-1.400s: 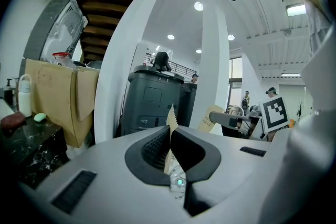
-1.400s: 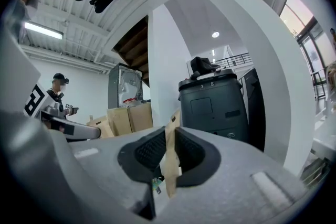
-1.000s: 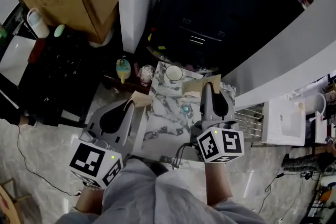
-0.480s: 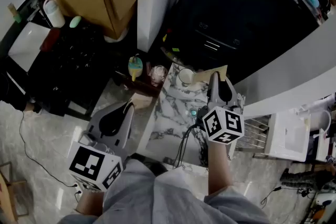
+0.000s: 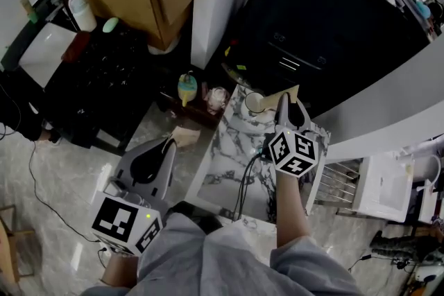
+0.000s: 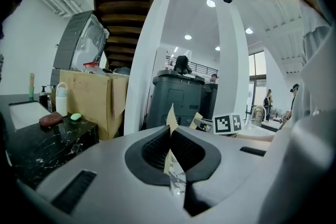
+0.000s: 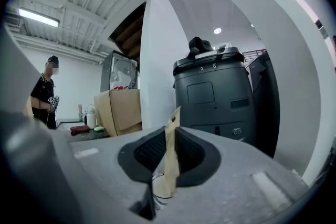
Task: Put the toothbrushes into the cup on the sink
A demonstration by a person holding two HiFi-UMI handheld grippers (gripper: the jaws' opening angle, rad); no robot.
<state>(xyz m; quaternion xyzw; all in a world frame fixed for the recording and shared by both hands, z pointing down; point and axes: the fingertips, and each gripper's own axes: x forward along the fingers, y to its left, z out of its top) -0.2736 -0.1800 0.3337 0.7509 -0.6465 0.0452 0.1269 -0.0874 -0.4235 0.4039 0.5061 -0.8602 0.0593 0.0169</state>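
Your right gripper [image 5: 285, 106] now sits further forward and lower over the bench [image 5: 225, 149] than a second ago, just beside the cup [image 5: 254, 102]. It is clenched on a paper-sleeved toothbrush [image 5: 288, 93]. The right gripper view seems to show the cup rim just under the jaws, though it is blurred there. Your left gripper [image 5: 168, 141] waits off the bench's left edge, clenched on the second toothbrush [image 6: 170, 160]. Neither is in the cup yet; the first drop looks close.

A white cup [image 5: 254, 103] stands on the marble sink top [image 5: 229, 157].
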